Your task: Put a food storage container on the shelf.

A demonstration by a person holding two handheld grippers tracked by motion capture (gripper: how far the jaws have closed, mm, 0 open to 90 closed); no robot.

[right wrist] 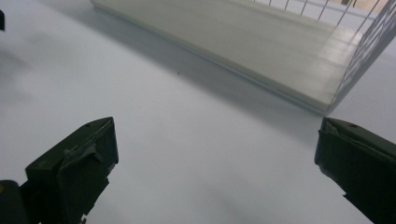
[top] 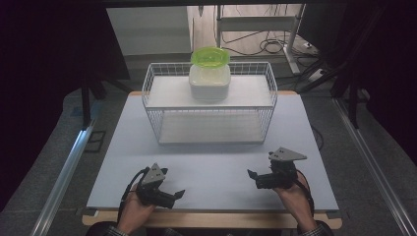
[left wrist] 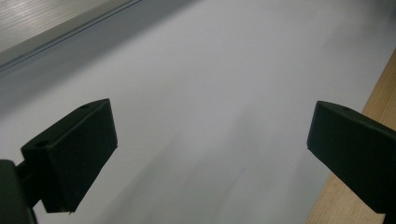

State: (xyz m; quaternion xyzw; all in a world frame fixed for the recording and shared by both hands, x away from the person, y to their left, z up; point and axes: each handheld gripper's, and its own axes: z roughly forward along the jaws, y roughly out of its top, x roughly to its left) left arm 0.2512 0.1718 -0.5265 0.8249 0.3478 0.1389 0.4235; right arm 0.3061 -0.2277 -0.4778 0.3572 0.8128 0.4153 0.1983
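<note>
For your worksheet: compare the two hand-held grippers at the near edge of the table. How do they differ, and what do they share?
The left hand-held gripper points right, towards the table's middle; the right hand-held gripper points left. The left one sits nearer the table's front edge; the right one lies a little farther in. Both have jaws spread wide, holding nothing, well short of the wire basket.

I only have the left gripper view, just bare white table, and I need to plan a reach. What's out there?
Observer: A white wire rack stands at the far middle of the table.
Operator: Anything on it?
Observer: A white container with a green lid sits on its upper shelf.
Operator: And the right hand-held gripper?
Observer: The right hand-held gripper is open and empty near the table's front edge, looking toward the rack's lower shelf.
</note>
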